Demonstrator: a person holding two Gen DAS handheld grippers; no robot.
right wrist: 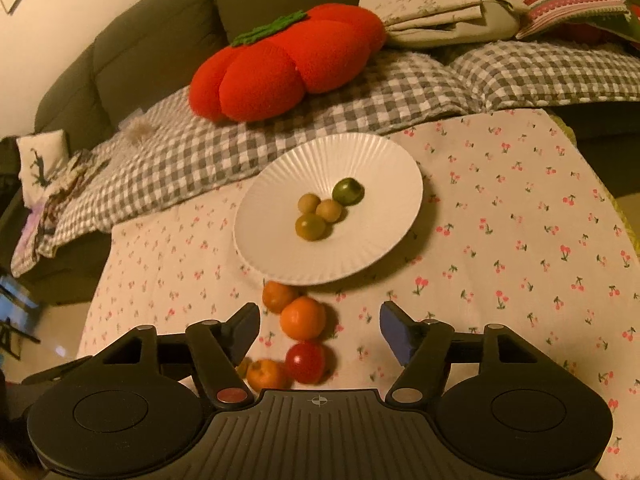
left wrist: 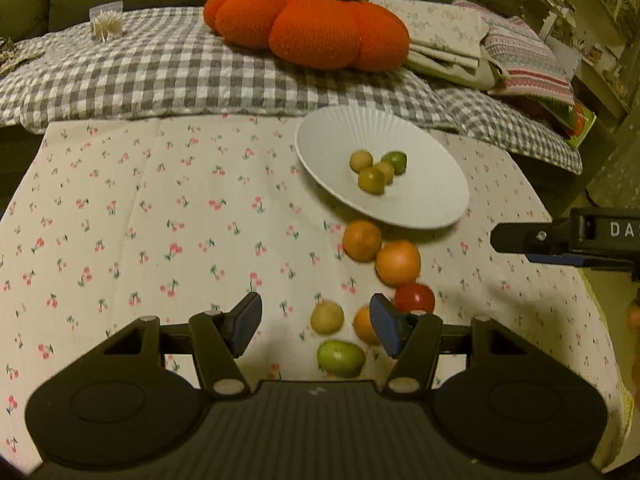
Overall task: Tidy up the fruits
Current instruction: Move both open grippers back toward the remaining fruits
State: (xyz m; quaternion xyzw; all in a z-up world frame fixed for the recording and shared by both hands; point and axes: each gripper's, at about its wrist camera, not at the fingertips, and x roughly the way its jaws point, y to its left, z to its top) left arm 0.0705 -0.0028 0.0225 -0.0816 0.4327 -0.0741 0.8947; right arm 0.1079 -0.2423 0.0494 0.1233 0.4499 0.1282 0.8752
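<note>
Two handheld tools hover over a tabletop [left wrist: 140,208] covered in a white cloth printed with small cherries. Both tools are spread wide and hold nothing.

In the left wrist view, the left tool [left wrist: 316,324] sits at the lower centre of the frame. Between and just beyond its fingers lie a pale yellow fruit [left wrist: 327,317] and, closer to the camera, a green fruit [left wrist: 341,358]. A small orange fruit [left wrist: 365,326] is partly hidden behind the right-hand finger, with a red tomato [left wrist: 414,298] just past it. Above these, two oranges [left wrist: 398,263] touch each other and lead up toward a white ribbed plate [left wrist: 340,128] at centre right, which already holds four small green and tan fruits [left wrist: 378,170]. The right tool [left wrist: 560,240] enters at the right edge.

In the right wrist view, the right tool [right wrist: 318,336] frames the line of loose fruit in the lower centre: the tomato nearest, an orange beyond it, another orange touching the plate's near rim.

The loose fruits run in a rough line straight from the tools up to the plate. Judging by position, the left tool is nearer the yellow and green fruits, which lie almost directly within its opening; the right tool is better lined up with the tomato and oranges. All are round, so no grasp direction matters.

A red tomato-shaped cushion [left wrist: 308,26] rests on a checked blanket [left wrist: 140,76] at the top of both views.
</note>
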